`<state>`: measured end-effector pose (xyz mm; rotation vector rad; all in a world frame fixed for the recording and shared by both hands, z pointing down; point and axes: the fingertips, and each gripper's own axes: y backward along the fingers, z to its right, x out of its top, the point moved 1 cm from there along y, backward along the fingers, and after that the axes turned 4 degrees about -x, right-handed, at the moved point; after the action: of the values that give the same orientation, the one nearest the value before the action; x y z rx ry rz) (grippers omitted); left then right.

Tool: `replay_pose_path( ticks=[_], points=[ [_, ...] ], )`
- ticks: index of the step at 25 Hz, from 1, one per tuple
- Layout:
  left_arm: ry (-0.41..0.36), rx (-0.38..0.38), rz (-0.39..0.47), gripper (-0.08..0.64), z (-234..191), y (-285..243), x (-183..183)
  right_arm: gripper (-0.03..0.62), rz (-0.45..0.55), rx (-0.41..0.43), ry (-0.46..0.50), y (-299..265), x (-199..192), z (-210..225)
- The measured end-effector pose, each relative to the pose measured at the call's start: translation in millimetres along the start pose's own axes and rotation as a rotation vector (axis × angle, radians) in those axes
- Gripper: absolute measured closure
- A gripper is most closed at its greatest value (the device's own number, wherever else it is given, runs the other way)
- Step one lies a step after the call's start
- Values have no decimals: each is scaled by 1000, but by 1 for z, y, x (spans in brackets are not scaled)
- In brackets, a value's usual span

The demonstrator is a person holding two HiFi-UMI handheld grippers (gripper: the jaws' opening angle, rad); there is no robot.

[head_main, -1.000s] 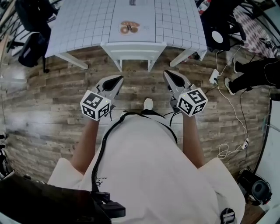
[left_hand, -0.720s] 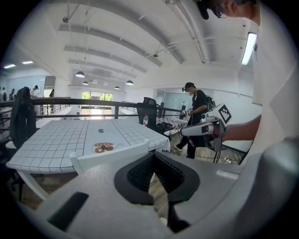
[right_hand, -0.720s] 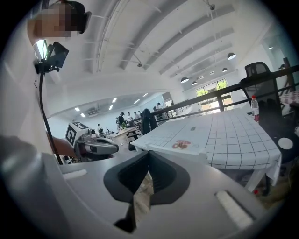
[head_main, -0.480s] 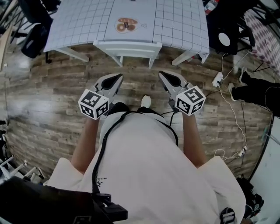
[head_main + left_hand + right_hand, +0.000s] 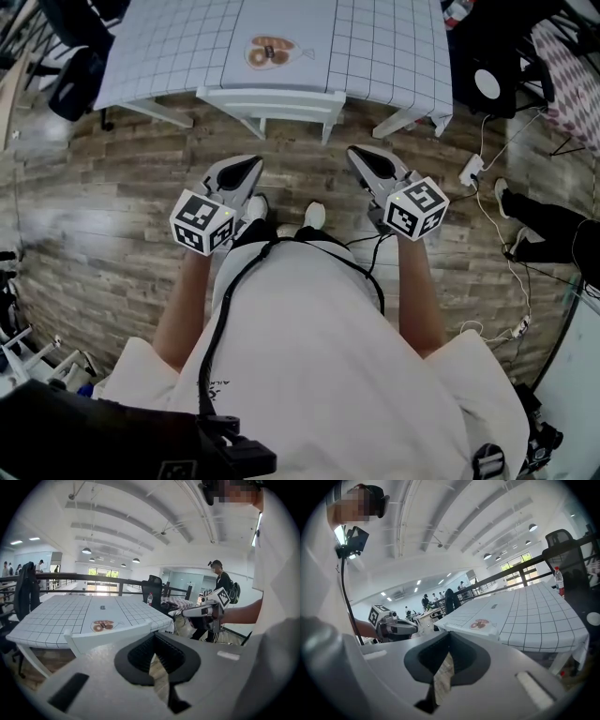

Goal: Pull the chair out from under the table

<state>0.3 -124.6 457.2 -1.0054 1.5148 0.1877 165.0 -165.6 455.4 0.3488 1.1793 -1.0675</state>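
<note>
With left gripper and right gripper closed and empty, I judged the white slatted chair under the checked desk rigid, fairly light, and best gripped at its top rail.

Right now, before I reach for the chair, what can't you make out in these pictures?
Seat of the chair: head view, hidden under the table; only backrest and legs show.
Far edge of the table: head view, cut off at the top.
Round print on the table: too small in every view to identify.
Label of the bottle: right gripper view, too small to read.
</note>
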Motion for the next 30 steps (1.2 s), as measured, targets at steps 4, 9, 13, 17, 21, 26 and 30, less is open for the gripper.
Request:
replay_pose_path(
  ticks=[4, 9, 13, 17, 21, 26, 30],
  points=[
    [0, -13, -19, 552, -14, 3, -4, 586, 6, 2, -24, -12, 4, -4],
    [-54, -8, -100, 552, -56, 6, -18, 586, -51, -67, 48, -41, 4, 4],
    [-161, 4, -177, 552, -94, 2, -25, 586, -120, -129, 155, -69, 6, 19],
    [-344, -9, -268, 552, -125, -7, -27, 579, -187, -179, 293, -91, 13, 27],
    [-442, -31, -305, 552, -166, -26, -12, 568, -241, -177, 365, -119, 27, 39],
    [-564, -47, -356, 532, -198, -40, -1, 543, -302, -174, 444, -144, 31, 48],
    [-683, -79, -435, 495, -211, -52, -3, 516, -393, -178, 530, -156, 21, 57]
  ],
)
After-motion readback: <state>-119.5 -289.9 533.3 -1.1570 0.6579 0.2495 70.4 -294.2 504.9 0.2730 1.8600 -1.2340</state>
